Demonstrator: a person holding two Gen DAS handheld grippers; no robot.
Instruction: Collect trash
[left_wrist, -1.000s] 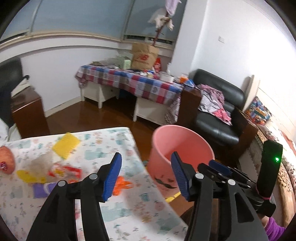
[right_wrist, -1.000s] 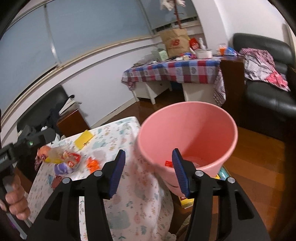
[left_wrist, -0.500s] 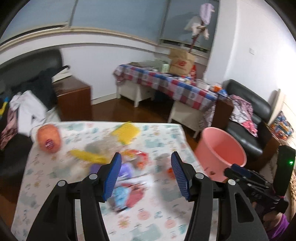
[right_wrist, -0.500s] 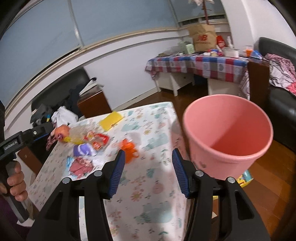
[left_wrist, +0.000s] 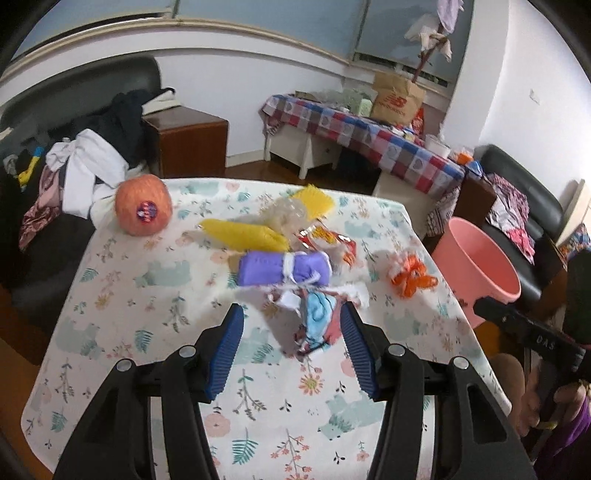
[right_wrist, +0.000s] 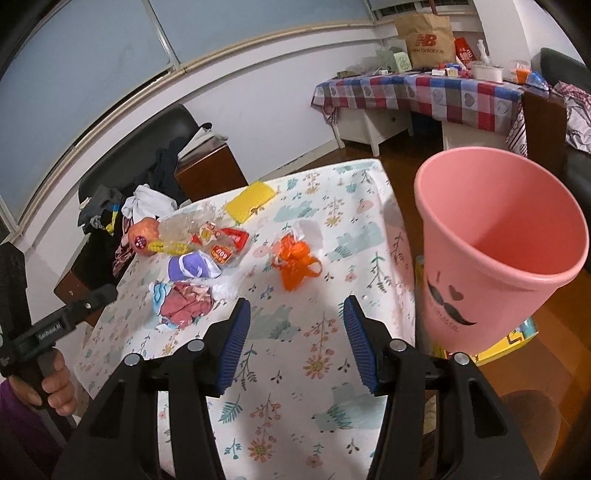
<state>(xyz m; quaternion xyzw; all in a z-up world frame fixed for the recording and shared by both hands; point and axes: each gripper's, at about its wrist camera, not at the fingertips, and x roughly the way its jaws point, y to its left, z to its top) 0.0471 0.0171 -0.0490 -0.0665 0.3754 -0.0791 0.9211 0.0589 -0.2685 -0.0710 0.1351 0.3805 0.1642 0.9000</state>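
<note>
Trash (left_wrist: 295, 258) lies heaped mid-table on the floral tablecloth (left_wrist: 155, 295): purple bundle (left_wrist: 282, 267), yellow wrapper (left_wrist: 245, 236), crumpled blue-and-pink wrapper (left_wrist: 319, 321), orange scrap (left_wrist: 412, 277). The left gripper (left_wrist: 291, 345) hangs released, jaws just eased narrower, framing the crumpled wrapper without touching. The right gripper (right_wrist: 295, 341) gapes empty beside the pink bucket (right_wrist: 495, 266) off the table's edge.

Left gripper (left_wrist: 291, 332) pitched down, jaws apart, just closing slightly, nothing clamped. Right gripper (right_wrist: 295, 332) pitched down, jaws apart, empty. Left hand (right_wrist: 55, 387) at 8 o'clock.
</note>
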